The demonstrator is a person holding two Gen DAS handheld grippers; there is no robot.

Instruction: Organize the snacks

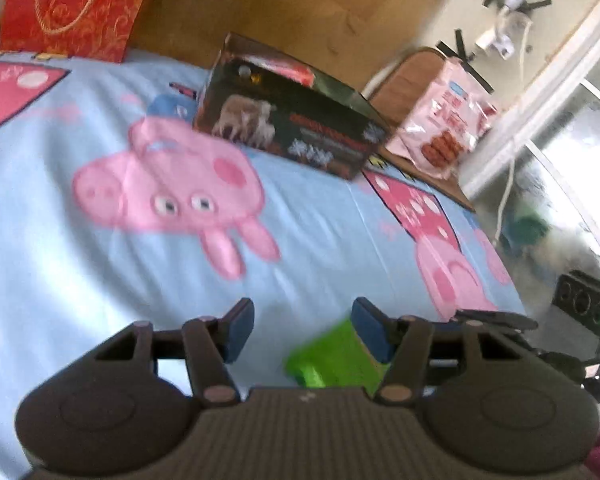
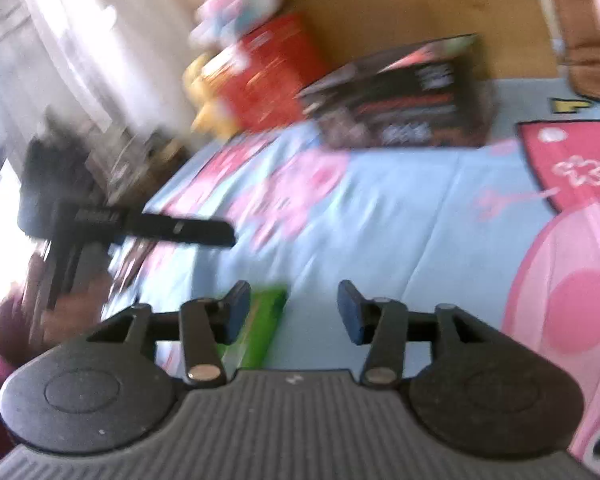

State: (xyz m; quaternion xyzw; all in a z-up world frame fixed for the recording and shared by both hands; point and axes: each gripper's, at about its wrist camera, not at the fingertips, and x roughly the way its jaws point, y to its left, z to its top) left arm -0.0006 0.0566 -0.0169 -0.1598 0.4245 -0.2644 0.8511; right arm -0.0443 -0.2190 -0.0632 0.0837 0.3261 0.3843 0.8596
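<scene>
Left claw [image 1: 303, 330] and right claw [image 2: 294, 312] both spread wide, empty. Green packet [image 1: 332, 356] on bed [image 1: 100, 272], just beside left claw's right finger. Likely reaching stage; next, centring on packet, then closing.

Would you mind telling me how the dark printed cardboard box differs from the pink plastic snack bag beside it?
The dark printed cardboard box is a rigid, straight-edged block, while the pink plastic snack bag is soft and crinkled. The box is mostly black with pale animal pictures; the bag is pink and shows reddish-brown snack pieces. The box stands directly on the blue cartoon bedsheet; the bag rests on a brown mat. Both sit near the wooden headboard.
</scene>
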